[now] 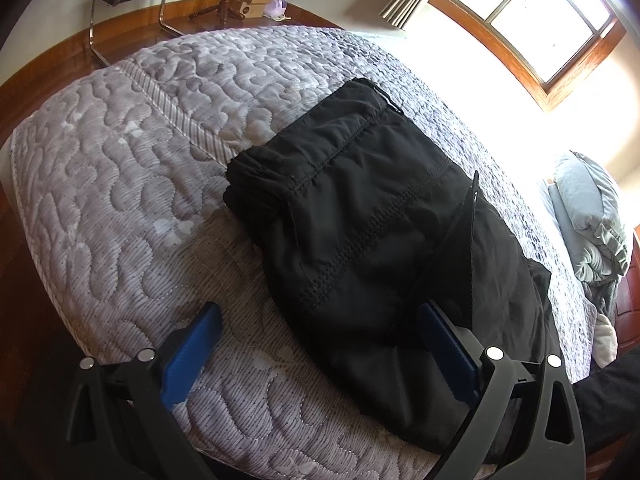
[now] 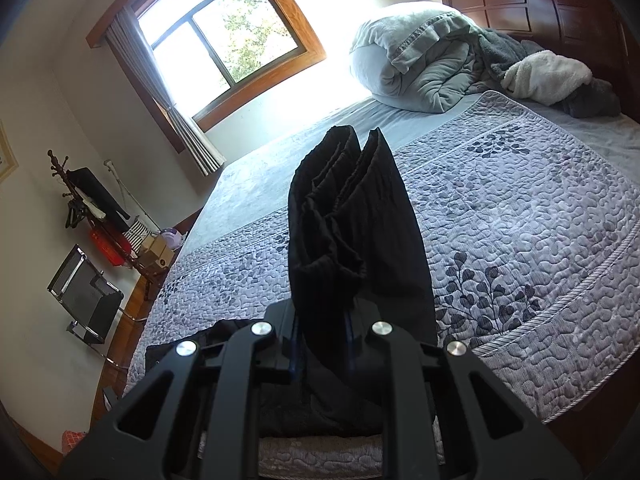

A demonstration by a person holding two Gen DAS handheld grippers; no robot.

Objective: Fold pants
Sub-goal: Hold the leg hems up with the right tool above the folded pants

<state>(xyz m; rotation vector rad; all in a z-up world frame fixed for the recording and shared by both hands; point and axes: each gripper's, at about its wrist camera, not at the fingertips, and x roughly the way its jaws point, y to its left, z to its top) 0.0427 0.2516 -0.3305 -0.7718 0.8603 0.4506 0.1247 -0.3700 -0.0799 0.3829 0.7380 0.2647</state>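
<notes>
Nearest the lens in the right wrist view, the right hand-held gripper (image 2: 322,354) had its jaws drawn narrow and clamped on a gathered bundle of the black pants (image 2: 352,216), whose ribbed fabric rose from between the blue pads and stood up in front of the camera above the bed (image 2: 520,240). In the left wrist view, the left hand-held gripper (image 1: 320,354) stood wide, gripping nothing: its left pad hung over the bare quilt (image 1: 120,184), while its right pad lay against the near part of the pants (image 1: 360,216). The pants lay partly folded on the quilt, near the bed's edge. Beyond the pants on the bed sat a rolled grey duvet (image 2: 416,60) below the window (image 2: 224,36).
</notes>
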